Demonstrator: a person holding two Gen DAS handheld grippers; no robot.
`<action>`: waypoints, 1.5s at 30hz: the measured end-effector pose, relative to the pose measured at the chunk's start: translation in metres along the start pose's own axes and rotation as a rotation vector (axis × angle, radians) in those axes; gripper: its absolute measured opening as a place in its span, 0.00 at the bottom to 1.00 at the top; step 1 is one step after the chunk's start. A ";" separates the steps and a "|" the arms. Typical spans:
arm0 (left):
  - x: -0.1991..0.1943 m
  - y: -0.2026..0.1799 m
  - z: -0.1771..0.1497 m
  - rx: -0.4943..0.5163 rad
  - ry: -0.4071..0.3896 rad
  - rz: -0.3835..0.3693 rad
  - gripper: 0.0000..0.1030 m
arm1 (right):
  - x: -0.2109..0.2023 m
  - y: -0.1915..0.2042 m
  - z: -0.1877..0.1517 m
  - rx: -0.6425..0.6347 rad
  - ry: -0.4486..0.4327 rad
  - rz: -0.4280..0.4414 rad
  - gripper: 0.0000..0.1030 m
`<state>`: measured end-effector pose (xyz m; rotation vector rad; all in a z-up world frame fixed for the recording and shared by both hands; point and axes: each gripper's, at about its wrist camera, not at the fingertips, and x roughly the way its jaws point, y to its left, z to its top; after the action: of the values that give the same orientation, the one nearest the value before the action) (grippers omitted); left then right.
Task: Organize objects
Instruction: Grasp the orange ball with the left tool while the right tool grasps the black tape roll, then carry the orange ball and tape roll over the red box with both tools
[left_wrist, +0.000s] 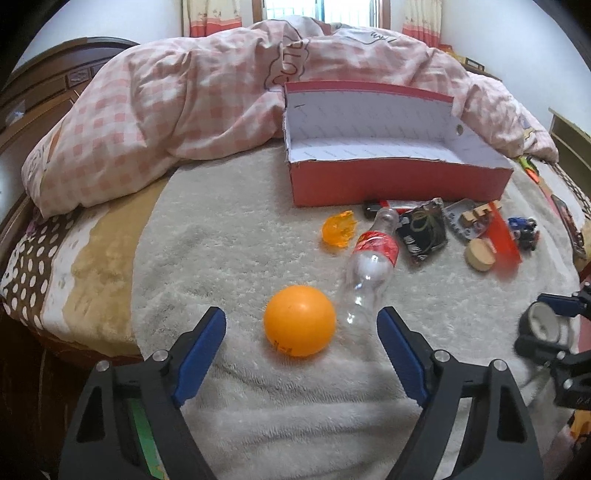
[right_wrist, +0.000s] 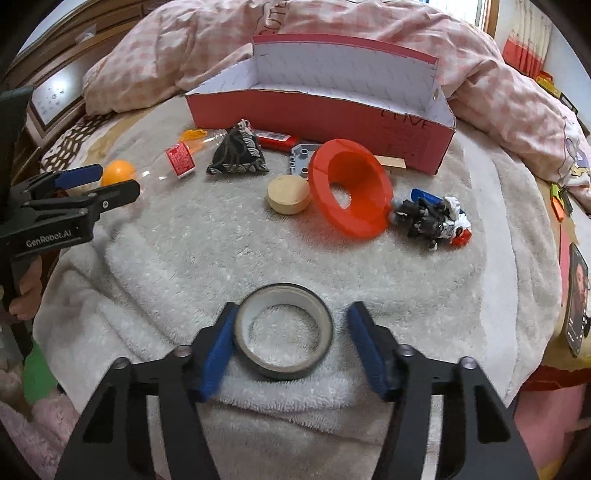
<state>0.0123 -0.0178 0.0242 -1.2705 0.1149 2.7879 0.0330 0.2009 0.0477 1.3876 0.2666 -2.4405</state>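
Orange ball on the bed's white towel, dead ahead between the spread pads of the left hand-held gripper, untouched. Tape roll lying flat inside the right hand-held gripper: left pad at its rim, right pad apart, no grip. Red box well beyond. Clear bottle hard to outline; right-edge items cut off.

An orange ball rests low in the left wrist frame, touching the base of a clear plastic bottle lying on its side. A black tape roll lies flat, low centre of the right wrist frame. The red cardboard box stands open, upper right.
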 end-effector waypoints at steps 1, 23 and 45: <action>0.002 0.000 0.000 0.002 0.002 -0.001 0.81 | 0.001 -0.001 0.002 0.003 0.011 -0.006 0.52; 0.016 -0.009 0.002 0.030 0.036 -0.013 0.50 | 0.006 -0.006 0.012 0.039 0.085 -0.011 0.48; -0.009 -0.025 0.005 0.040 0.024 -0.104 0.37 | -0.003 -0.016 0.005 0.060 0.033 0.042 0.48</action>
<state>0.0168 0.0075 0.0336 -1.2629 0.1022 2.6709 0.0243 0.2145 0.0530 1.4445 0.1722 -2.4119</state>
